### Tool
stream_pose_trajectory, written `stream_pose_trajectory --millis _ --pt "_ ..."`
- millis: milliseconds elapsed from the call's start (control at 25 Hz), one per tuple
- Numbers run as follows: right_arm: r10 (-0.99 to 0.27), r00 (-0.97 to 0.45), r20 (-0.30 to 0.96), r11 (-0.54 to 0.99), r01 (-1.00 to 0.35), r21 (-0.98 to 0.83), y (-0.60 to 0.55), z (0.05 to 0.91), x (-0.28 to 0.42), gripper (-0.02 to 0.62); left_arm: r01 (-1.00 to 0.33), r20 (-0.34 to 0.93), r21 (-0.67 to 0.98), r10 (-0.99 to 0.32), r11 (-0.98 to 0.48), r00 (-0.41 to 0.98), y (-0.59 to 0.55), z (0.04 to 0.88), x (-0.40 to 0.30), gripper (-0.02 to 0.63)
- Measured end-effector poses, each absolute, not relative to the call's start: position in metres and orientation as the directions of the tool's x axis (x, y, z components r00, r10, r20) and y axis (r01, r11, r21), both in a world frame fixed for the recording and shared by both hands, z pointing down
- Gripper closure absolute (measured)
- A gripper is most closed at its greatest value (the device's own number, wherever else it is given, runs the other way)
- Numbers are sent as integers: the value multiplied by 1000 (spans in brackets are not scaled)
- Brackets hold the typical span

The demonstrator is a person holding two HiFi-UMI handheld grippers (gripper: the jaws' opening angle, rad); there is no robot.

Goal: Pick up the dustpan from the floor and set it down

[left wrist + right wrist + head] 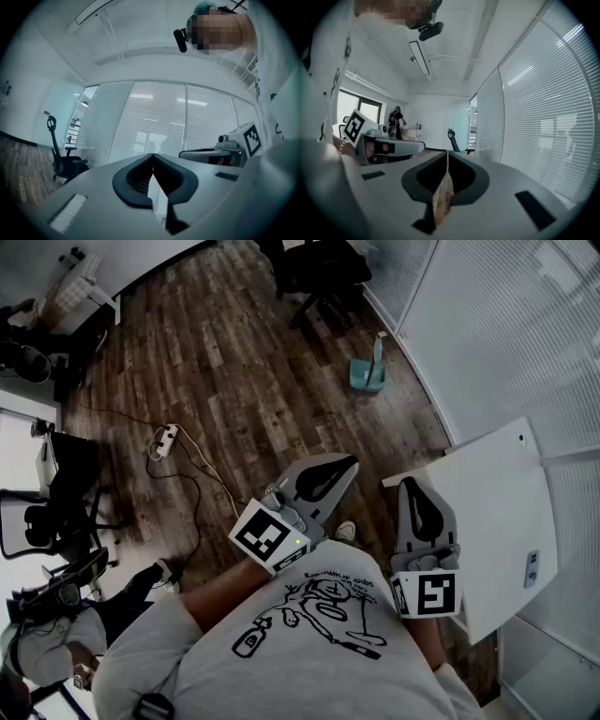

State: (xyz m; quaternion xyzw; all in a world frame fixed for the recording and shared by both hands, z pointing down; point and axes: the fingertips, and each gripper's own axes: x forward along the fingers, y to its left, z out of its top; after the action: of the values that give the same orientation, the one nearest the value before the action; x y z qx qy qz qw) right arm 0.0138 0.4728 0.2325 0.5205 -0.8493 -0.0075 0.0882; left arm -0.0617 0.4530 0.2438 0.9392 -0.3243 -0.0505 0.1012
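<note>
Head view: left gripper (pixel 345 465) and right gripper (pixel 410 486) are side by side, close to the person's chest. The teal dustpan (pixel 367 371) sits on the wood floor (pixel 234 362) well ahead of both, untouched, next to the glass wall (pixel 487 324).

Left gripper view: jaws pressed together, nothing between them.

Right gripper view: same deal, closed and empty.

dustpan (pixel 366 377): on the floor (pixel 244 362), at its far right edge.
power strip (pixel 166 440): on the floor, well left of dustpan.
table (pixel 497 521): right, nearer than dustpan.
</note>
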Motion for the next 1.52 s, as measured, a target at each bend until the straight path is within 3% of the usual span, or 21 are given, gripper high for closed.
stream_pose_trajectory --millis 920,1520 --pt "-895 -409 175 431 -896 107 434 248 -69 586 -606 -14 252 -629 -755 777 413 265 -157 604" --pt "-879 -445 173 465 -880 101 361 251 -63 586 -631 -4 253 -653 -733 757 348 266 -152 604"
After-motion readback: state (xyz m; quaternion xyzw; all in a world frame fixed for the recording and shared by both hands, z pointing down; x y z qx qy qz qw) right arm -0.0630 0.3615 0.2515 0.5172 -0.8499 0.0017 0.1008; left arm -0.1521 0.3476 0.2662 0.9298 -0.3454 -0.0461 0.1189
